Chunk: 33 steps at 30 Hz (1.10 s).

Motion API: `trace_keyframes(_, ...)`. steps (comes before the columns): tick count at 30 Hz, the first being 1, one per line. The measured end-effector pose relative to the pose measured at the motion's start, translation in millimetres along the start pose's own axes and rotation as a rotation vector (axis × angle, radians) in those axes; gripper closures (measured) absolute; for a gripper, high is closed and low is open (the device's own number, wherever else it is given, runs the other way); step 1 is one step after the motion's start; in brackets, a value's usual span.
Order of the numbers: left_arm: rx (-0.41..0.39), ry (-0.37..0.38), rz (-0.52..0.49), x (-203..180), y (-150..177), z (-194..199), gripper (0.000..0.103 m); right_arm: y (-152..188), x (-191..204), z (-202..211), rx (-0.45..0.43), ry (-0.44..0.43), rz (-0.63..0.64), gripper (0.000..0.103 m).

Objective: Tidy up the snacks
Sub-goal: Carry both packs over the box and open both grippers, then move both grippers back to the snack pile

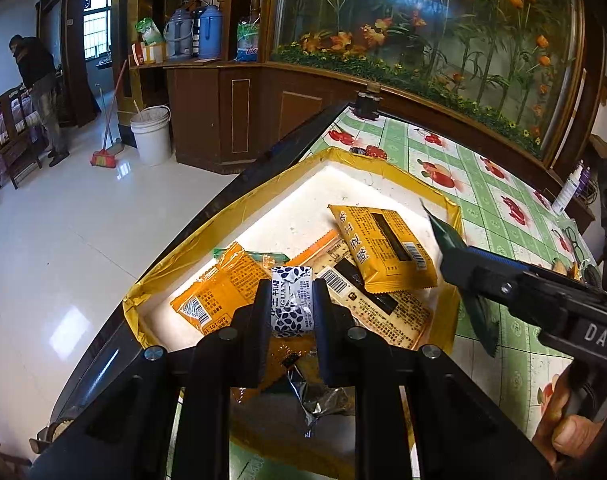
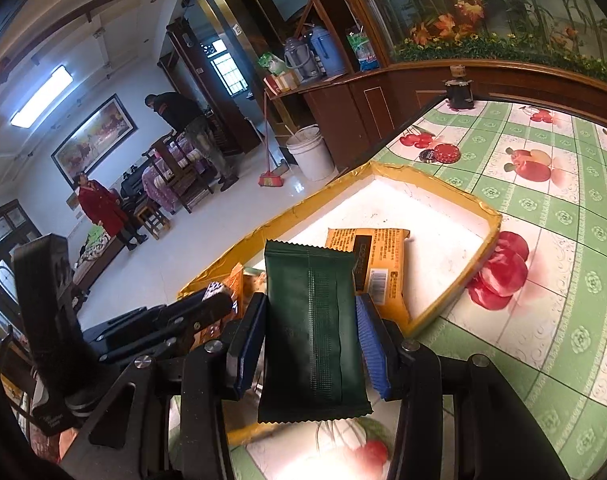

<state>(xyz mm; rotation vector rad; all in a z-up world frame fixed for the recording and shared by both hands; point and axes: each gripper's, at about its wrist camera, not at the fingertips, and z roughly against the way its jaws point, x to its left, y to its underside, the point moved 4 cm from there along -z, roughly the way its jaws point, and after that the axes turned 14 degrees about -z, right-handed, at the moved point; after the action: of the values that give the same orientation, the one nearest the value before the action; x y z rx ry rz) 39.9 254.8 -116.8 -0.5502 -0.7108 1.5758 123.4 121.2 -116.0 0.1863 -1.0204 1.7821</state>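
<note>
A shallow white tray with a yellow taped rim [image 1: 383,162] [image 2: 427,182] lies on the table and holds several orange snack packets [image 1: 383,254] [image 2: 377,252]. My left gripper [image 1: 289,300] is shut on a small white packet with a dark leaf print [image 1: 291,300], held over the near end of the tray. My right gripper [image 2: 309,332] is shut on a dark green packet [image 2: 311,328], held above the tray's near edge. In the left wrist view the right gripper [image 1: 459,252] enters from the right with the green packet [image 1: 477,312].
The table has a green and white fruit-print cloth [image 2: 543,208]. A red round tin [image 2: 445,153] and a dark jar [image 2: 459,90] stand beyond the tray. A white bottle [image 1: 569,188] and glasses [image 1: 575,240] lie at the right. The table's dark edge [image 1: 263,160] drops to the tiled floor.
</note>
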Motion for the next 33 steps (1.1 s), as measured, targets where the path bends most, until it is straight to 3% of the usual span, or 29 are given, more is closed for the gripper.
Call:
trace_keyframes(14,0.032,-0.048,0.0,7.7,2.3,-13.0,0.085,-5.5,4.7,-41.4,0.013,0.039,0.02,0.056)
trace_keyframes(16,0.051,-0.083,0.009,10.4,3.3,-14.0,0.076,-4.6,5.4,-42.8,0.018,0.044,0.017,0.054)
trace_keyframes(18,0.057,-0.126,0.018,13.0,4.1,-11.5,0.033,-5.0,2.6,-42.0,0.016,0.042,0.001,0.047)
trace_keyframes(19,0.043,-0.143,0.02,13.5,4.2,-7.5,0.026,-5.7,1.0,-40.1,0.009,0.043,-0.003,0.046)
trace_keyframes(21,0.013,-0.161,0.017,13.3,3.3,0.5,0.024,-7.5,-2.4,-33.6,-0.012,0.048,-0.015,0.033)
trace_keyframes(28,-0.027,-0.182,0.018,0.7,-3.7,23.5,0.025,-8.3,-20.9,28.3,-0.144,0.025,-0.07,0.033)
trace_keyframes(33,-0.072,-0.164,-0.043,-35.0,-13.9,44.7,0.025,7.5,-48.9,92.4,-0.258,0.055,-0.13,0.025)
